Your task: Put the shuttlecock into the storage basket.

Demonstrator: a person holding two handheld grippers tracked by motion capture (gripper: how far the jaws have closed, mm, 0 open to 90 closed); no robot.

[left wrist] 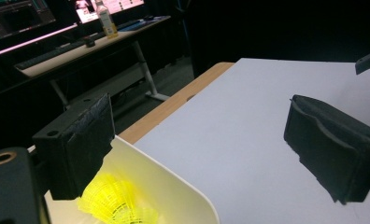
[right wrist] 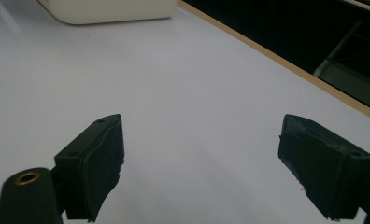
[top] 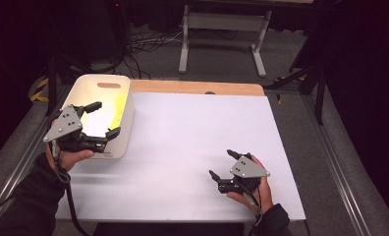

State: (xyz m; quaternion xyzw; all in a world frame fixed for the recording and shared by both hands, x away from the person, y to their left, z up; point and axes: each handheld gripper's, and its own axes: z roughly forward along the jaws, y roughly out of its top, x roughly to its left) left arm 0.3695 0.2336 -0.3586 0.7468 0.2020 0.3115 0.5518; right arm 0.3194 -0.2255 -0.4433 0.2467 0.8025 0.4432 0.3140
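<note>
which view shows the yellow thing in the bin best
The left gripper view: the yellow mesh object sits close up inside the white bin, under the left tool. The high view gives a yellow streak; the right gripper view shows the bin's outer wall.

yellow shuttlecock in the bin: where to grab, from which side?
Probably from above, with the left gripper that hangs open over the white bin. The bin's walls block any side approach. The yellow shuttlecock lies low inside, mesh skirt showing; pinch lightly across the skirt. Its cork end is hidden.
</note>
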